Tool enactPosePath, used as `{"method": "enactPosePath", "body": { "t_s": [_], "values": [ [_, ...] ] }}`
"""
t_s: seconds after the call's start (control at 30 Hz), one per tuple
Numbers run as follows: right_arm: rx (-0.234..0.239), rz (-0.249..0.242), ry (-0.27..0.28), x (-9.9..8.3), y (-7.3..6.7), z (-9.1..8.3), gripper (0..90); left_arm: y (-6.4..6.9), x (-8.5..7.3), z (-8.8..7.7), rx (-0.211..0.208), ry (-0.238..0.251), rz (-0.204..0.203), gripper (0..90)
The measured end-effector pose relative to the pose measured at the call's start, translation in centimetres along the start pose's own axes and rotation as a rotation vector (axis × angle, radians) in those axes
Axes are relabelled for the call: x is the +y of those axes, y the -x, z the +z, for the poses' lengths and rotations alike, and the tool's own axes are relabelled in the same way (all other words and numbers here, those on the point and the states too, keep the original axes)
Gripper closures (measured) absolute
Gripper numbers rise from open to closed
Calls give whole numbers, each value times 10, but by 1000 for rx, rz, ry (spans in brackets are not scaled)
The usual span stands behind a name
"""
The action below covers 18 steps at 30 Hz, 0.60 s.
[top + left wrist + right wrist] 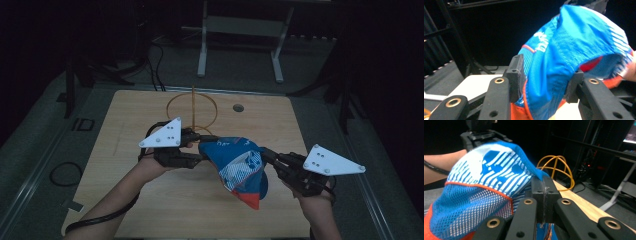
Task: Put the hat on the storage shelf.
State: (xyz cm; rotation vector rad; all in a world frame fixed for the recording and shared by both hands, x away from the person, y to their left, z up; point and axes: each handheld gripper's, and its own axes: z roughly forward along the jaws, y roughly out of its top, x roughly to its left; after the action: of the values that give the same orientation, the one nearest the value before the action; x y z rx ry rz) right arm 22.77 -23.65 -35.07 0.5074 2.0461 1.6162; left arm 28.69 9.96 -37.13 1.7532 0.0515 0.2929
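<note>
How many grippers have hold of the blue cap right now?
2. The left gripper clamps the blue cap at its left edge, and the right gripper pinches its right edge, holding it above the table.

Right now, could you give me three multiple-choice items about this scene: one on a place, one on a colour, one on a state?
1. Where does the wire frame stand?
A. on the far part of the table
B. on the floor
C. under the cap

2. What colour is the cap's mesh edging?
A. green
B. orange
C. black

3. How is the cap held?
A. lying free on the table
B. by one gripper
C. between the left gripper and the right gripper

Answers: 1 A, it rises beyond the grippers in the high view. 2 B, an orange line borders the mesh. 3 C, each gripper's jaws clamp cloth.
</note>
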Motion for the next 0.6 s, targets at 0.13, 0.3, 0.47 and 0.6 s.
{"method": "enactPosePath", "body": {
  "t_s": [0.13,0.3,0.47,0.6],
  "values": [
    [-25,-4,-6,2,3,3,900,0,-4,-13,54,10,-28,466],
    [-44,11,10,6,11,4,900,5,-18,-29,168,-2,-50,277],
    [-70,16,26,18,20,11,900,8,-40,-42,246,-35,-104,64],
    [-85,13,35,28,27,21,900,11,-59,-53,332,-77,-136,18]
  ]
}}
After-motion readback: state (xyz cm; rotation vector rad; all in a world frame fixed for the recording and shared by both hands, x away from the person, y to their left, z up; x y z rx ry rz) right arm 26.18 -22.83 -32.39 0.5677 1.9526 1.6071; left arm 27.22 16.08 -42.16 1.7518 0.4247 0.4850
